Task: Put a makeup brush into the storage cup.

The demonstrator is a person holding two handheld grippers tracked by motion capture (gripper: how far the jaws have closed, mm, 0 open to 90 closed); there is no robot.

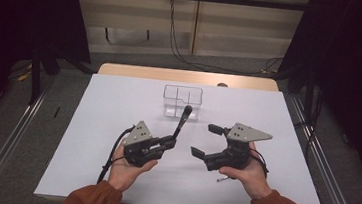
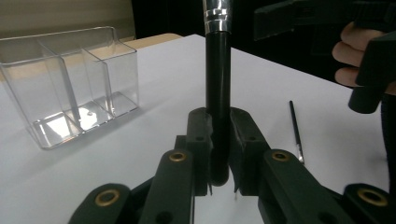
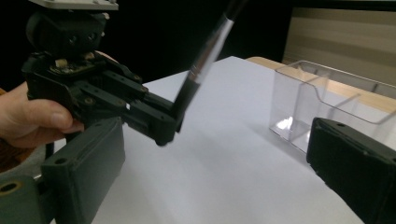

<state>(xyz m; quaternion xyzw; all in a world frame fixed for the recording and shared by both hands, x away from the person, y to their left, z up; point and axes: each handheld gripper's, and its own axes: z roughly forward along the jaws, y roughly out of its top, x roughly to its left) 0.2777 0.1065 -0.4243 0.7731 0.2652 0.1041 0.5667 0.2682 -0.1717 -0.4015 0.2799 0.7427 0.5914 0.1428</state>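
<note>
Clear organizer (image 1: 182,102) at the table's (image 1: 118,106) far middle; thin brush (image 2: 295,132) on the table near its right front.

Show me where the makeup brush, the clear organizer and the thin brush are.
makeup brush (image 2: 217,93), left gripper view, black handle.
clear organizer (image 1: 182,102), high view, front wall.
thin brush (image 2: 295,128), left gripper view, dark handle.

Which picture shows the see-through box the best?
The left gripper view shows the clear box best: it is near, whole, and you can see its dividers and empty compartments. The high view shows the whole box too, but small and far off. The right gripper view catches part of it, partly behind a black jaw.
</note>
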